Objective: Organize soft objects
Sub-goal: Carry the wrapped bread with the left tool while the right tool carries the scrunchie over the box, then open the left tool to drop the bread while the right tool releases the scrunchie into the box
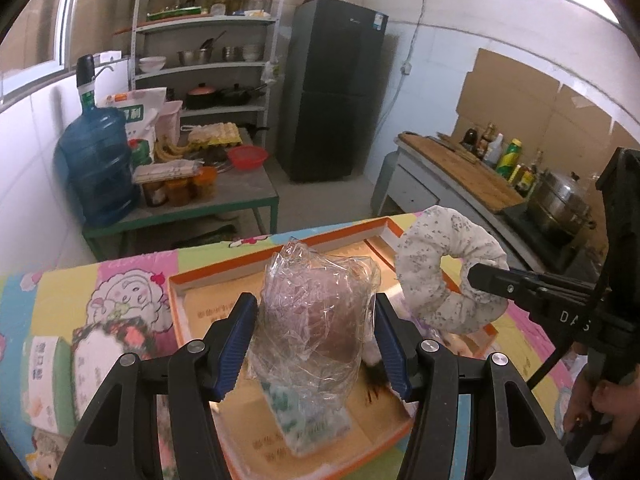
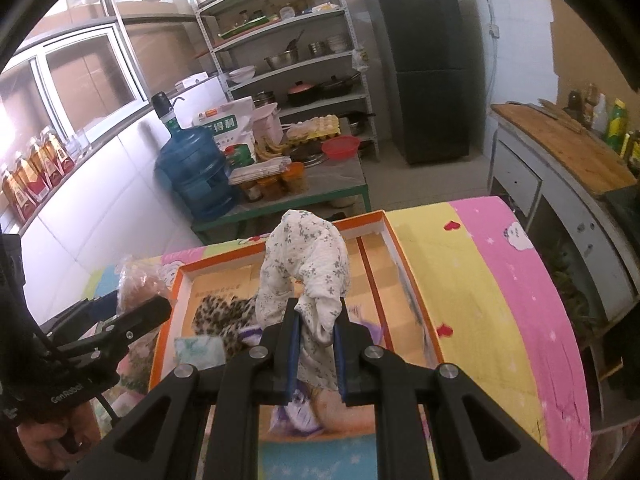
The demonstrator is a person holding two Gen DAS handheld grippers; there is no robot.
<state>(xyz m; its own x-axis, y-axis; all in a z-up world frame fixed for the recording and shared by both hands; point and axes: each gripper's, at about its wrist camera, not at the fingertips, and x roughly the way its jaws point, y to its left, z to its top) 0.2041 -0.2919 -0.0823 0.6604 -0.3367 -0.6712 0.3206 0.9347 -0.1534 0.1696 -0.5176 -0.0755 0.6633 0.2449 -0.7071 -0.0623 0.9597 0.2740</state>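
My left gripper (image 1: 316, 344) is shut on a crinkled clear plastic bag with something brown inside (image 1: 316, 320), held above the orange-rimmed shallow box (image 1: 304, 240). My right gripper (image 2: 316, 344) is shut on a white floral cloth ring (image 2: 308, 272), held above the same box (image 2: 384, 220); the ring also shows in the left wrist view (image 1: 436, 264). In the box lie a leopard-print cloth (image 2: 224, 316), a green-white packet (image 2: 200, 352) and a purple-white packet (image 2: 296, 416). The left gripper (image 2: 120, 312) shows at the left of the right wrist view.
The box sits on a table under a pastel cartoon cloth (image 2: 480, 300). Beyond stand a low green table (image 1: 240, 196) with a blue water jug (image 1: 100, 160), shelves (image 1: 208, 40), a black fridge (image 1: 332, 88), and a counter with a cutting board (image 1: 464, 168) and steel pot (image 1: 560, 204).
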